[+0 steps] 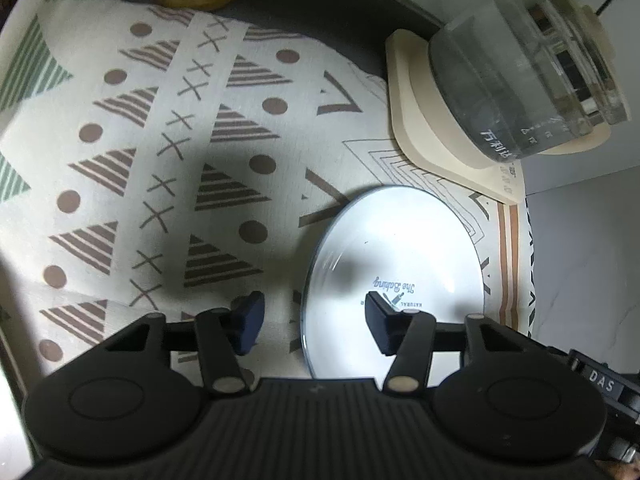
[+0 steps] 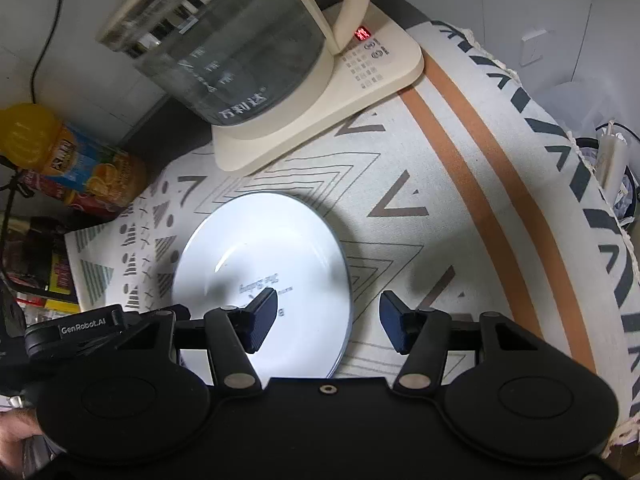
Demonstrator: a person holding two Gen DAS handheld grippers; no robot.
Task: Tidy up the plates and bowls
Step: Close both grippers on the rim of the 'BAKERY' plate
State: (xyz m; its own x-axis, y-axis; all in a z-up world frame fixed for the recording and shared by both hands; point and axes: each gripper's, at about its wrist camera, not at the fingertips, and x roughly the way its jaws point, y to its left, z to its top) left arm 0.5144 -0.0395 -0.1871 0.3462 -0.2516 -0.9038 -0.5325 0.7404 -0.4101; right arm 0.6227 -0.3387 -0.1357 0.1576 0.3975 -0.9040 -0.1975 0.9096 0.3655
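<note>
Left wrist view: white plate (image 1: 394, 256), blue-rimmed, printed centre — both grippers' fingers half-spread astride its rim, not pinching.

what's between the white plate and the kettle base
Only bare patterned tablecloth lies between the plate and the kettle base, clearest in the right wrist view.

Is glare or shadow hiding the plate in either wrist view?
Left wrist: hand-held gripper shadow darkens the plate centre, print legible. Right wrist: shadow crosses the plate; text blurred, kettle smeared, edges fisheye-bent.
</note>
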